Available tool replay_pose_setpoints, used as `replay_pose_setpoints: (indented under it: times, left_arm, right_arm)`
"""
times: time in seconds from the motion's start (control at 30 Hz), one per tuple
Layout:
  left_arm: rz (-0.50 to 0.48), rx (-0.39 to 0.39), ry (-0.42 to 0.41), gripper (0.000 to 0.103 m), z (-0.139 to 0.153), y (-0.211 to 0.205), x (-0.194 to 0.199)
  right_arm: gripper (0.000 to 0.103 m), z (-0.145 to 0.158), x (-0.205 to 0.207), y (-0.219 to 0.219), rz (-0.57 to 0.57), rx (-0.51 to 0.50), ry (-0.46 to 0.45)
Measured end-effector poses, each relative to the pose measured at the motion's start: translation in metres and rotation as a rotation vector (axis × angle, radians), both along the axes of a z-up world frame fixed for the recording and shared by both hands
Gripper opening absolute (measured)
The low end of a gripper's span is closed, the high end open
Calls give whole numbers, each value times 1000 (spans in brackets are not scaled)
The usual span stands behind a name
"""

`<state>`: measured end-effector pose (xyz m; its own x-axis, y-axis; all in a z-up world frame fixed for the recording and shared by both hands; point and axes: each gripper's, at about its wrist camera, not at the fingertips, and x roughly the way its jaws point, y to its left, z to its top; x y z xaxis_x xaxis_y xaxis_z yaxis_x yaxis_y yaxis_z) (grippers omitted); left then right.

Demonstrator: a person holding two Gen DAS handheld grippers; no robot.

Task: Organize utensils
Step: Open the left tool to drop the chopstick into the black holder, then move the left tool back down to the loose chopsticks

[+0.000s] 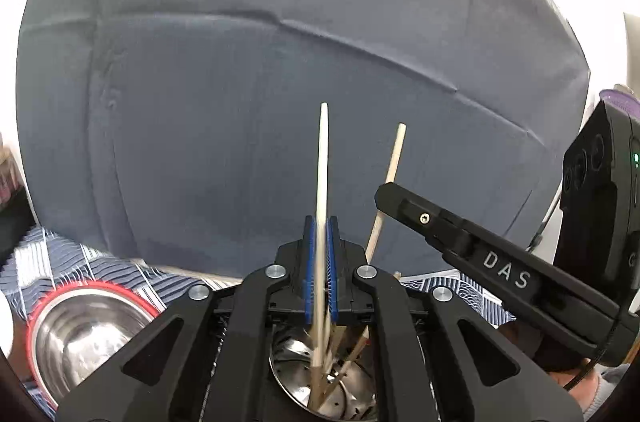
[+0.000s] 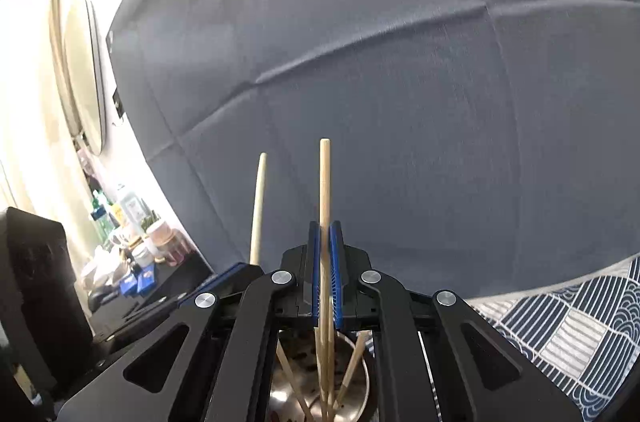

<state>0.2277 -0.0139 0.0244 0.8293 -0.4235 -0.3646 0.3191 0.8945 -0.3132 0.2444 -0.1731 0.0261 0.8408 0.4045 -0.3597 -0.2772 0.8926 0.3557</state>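
Note:
My left gripper (image 1: 321, 222) is shut on a pale wooden chopstick (image 1: 323, 162) that stands upright. Its lower end reaches into a perforated steel holder (image 1: 288, 350) right below the jaws. My right gripper (image 2: 325, 234) is shut on a second upright chopstick (image 2: 325, 182) over the same holder (image 2: 360, 378), which has several more chopsticks leaning inside. In the left wrist view the right gripper (image 1: 384, 192) comes in from the right with its chopstick (image 1: 394, 158) slanting. In the right wrist view the left gripper's chopstick (image 2: 258, 206) stands just to the left.
A steel bowl with a red rim (image 1: 84, 338) sits left of the holder on a blue-and-white patterned tablecloth (image 2: 560, 334). A grey cloth backdrop (image 1: 280, 62) fills the space behind. A dark shelf with bottles and jars (image 2: 132, 242) stands at far left.

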Motion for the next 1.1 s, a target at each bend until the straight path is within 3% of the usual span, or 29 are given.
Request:
replay_pose_setpoints:
  times: [0.23, 0.5, 0.57, 0.63, 0.67, 0.77, 0.9, 0.93, 1.0, 1.07, 1.1]
  left_arm:
    - [-5, 13, 25, 5, -8, 1, -8]
    - [9, 23, 43, 6, 1, 9, -16]
    - [17, 32, 43, 14, 5, 10, -19]
    - [20, 43, 43, 20, 10, 11, -22]
    - [28, 57, 47, 29, 13, 11, -23]
    - [46, 79, 35, 44, 21, 14, -26]
    - [61, 95, 33, 57, 30, 16, -30]
    - [67, 102, 41, 65, 32, 16, -31]
    - [73, 113, 34, 67, 37, 17, -34]
    - [73, 135, 45, 78, 38, 18, -34]
    - [69, 140, 45, 78, 39, 18, -34]
  right_arm:
    - [6, -11, -14, -2, -3, -45, 33]
    - [9, -1, -24, -13, -26, -34, 41]
    - [10, 5, -24, -14, -37, -34, 43]
    - [21, 11, -26, -16, -48, -37, 41]
    - [28, 14, -26, -16, -55, -41, 43]
    - [30, 22, -27, -16, -69, -61, 52]
    - [48, 28, -29, -21, -97, -73, 66]
    - [50, 29, -30, -22, -104, -75, 71]
    - [58, 30, -31, -25, -110, -77, 84]
    - [66, 31, -32, -28, -119, -82, 96]
    - [72, 32, -34, -29, -127, -87, 98]
